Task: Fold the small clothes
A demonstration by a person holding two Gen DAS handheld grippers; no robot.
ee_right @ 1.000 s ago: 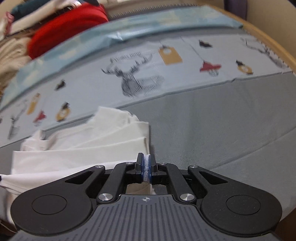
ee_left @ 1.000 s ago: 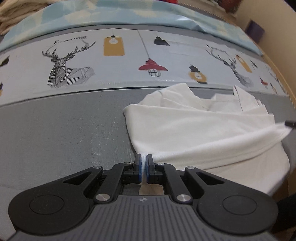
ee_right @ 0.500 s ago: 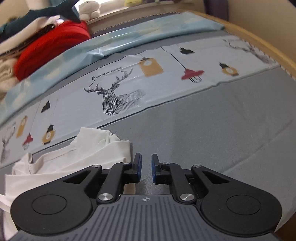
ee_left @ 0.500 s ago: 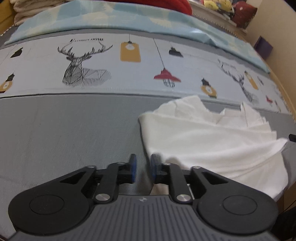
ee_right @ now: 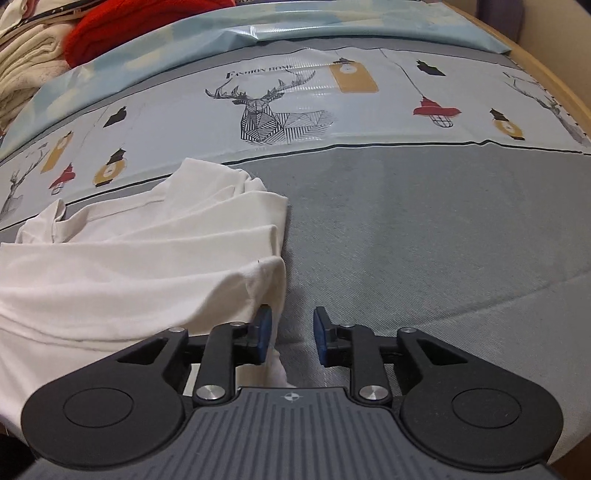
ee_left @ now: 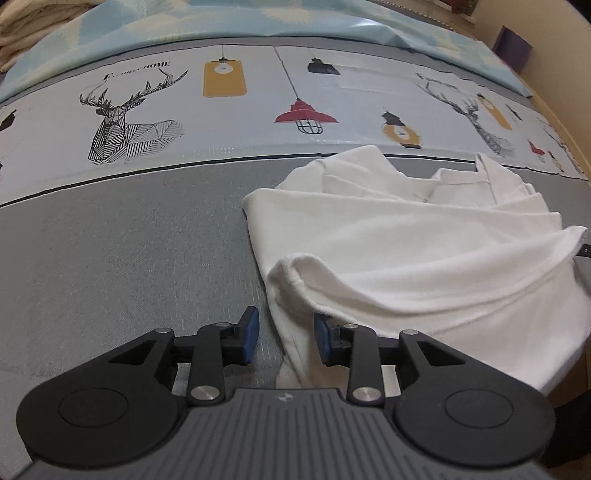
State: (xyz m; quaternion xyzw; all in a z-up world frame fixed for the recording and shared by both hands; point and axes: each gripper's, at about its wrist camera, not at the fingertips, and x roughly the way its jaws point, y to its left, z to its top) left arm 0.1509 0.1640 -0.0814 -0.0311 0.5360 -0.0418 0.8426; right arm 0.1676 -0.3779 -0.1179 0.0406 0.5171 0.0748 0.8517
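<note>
White garment: white knit cotton shirt (ee_left: 424, 254), part-folded on grey woven bed cover (ee_left: 122, 258).
Left gripper (ee_left: 284, 334): jaws just opened; hem edge loose between them.
Right gripper (ee_right: 291, 334): likewise parted; hem at 9 o'clock.
Risk: released fold may spring open; pads may snag cloth on withdrawal.

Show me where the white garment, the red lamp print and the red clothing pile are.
white garment (ee_left: 424, 251): left wrist view, its upper folded layer.
red lamp print (ee_left: 305, 115): left wrist view, the lamp's shade.
red clothing pile (ee_right: 147, 18): right wrist view, its front bulge.
</note>
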